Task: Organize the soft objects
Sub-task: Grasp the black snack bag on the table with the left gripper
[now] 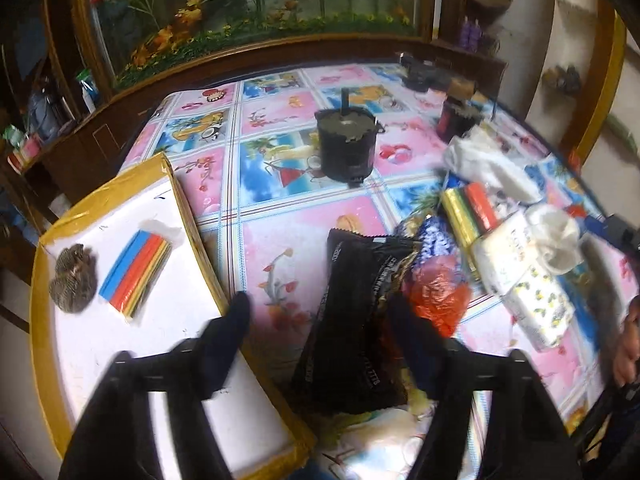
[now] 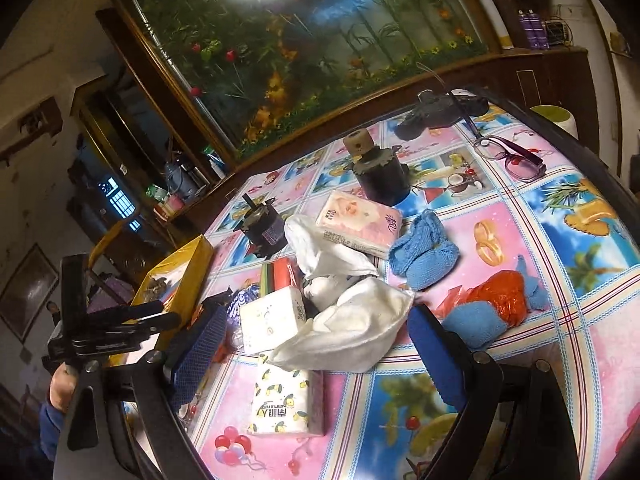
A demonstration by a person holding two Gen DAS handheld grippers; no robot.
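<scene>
- The left gripper stands wide open and grips nothing; its left finger overlaps the edge of the yellow-rimmed tray, its right finger lies against the heap of bags.
- Between those fingers lies a black foil packet, flat on the patterned tablecloth, running toward 12 o'clock.
- At 1 o'clock of the packet, touching it, sit a red plastic bag and a blue-and-white patterned bag.
- At 9 to 10 o'clock, on the tray's white face, rest a striped sponge strip pack and, just beside it to the left, a grey-brown scrunched cloth.
- At 12 o'clock, well apart, a black motor stands upright.
- The right gripper is wide open too, holding nothing; its fingers flank a white cloth bundle, and whether the right fingertip touches the cloth I cannot tell.
- Below the bundle, toward 6 o'clock, a lemon-print tissue pack lies partly under it; at 9 o'clock a white tissue pack touches it.
- At 12 o'clock a pink tissue pack lies with a white plastic bag against it.
- At 1 o'clock is a blue knitted piece; at 3 o'clock another blue knit lies wrapped with red plastic.
- Far off at 1 o'clock lie eyeglasses.
</scene>
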